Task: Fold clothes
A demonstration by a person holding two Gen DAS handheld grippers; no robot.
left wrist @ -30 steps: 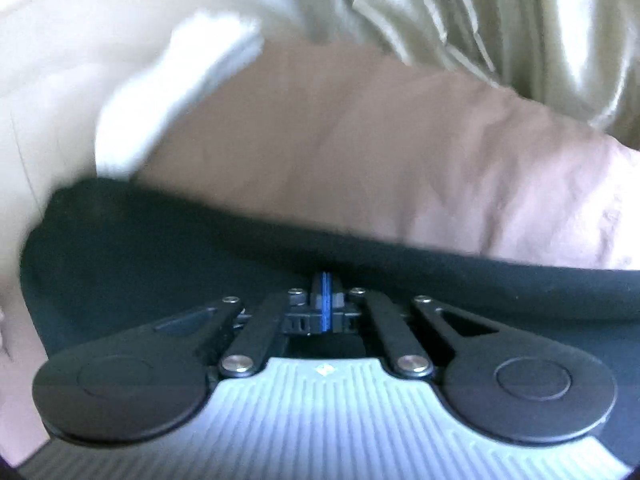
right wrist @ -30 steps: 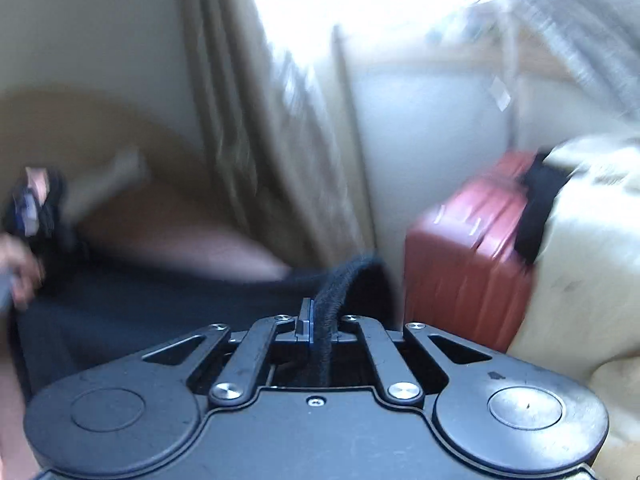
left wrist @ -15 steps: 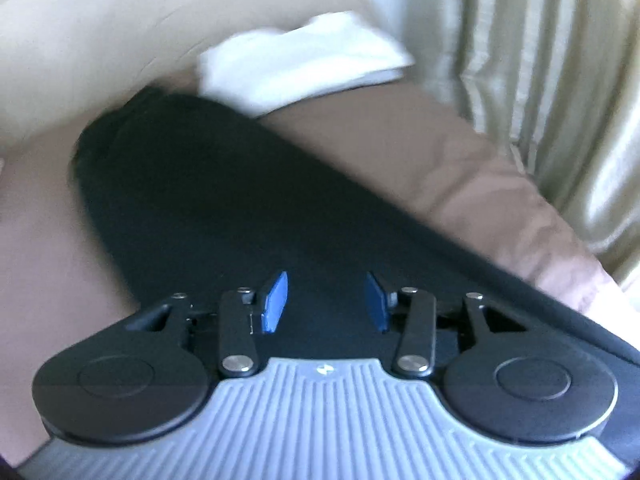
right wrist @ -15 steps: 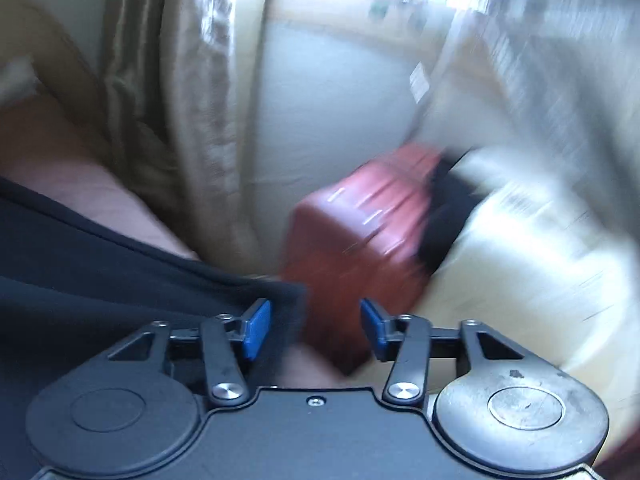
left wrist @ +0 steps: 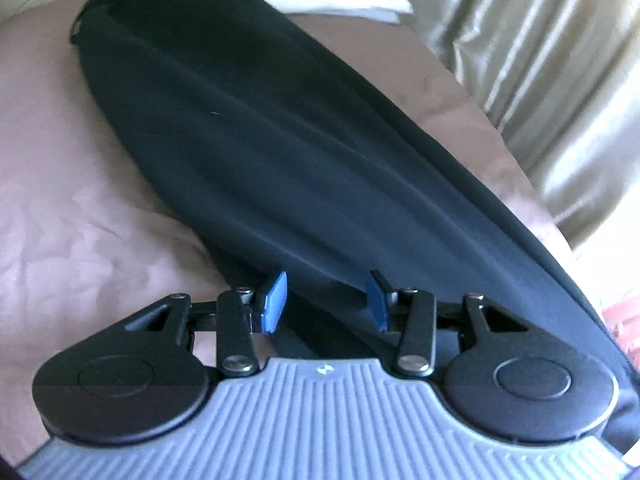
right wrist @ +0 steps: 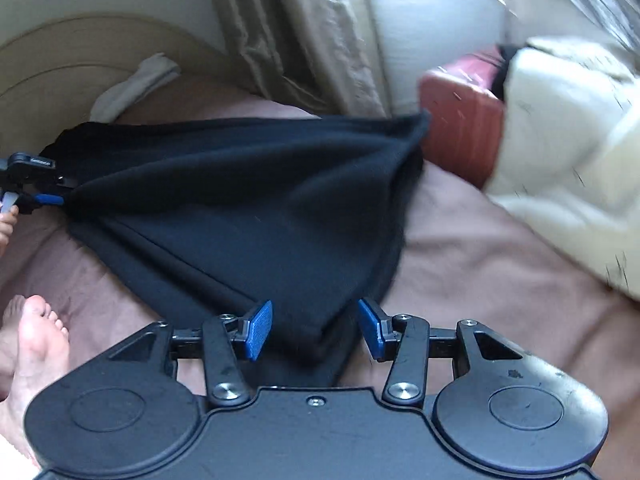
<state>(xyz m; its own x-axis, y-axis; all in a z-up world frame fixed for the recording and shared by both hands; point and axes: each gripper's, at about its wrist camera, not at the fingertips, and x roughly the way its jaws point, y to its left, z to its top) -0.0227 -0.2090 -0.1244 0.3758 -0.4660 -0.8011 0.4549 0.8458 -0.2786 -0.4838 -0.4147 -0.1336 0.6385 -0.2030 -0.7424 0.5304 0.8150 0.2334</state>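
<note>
Lying folded lengthwise on the brown bed sheet (left wrist: 72, 184), the black garment (left wrist: 280, 152) stretches away toward the far curtain (left wrist: 540, 52). The left tongs (left wrist: 326, 302) gape wide, released, straddling its near edge. The right tongs (right wrist: 316, 330) are likewise spread apart over the garment's near end, gripping nothing.

Black garment (left wrist: 280, 128), seemingly folded lengthwise, lying flat
</note>
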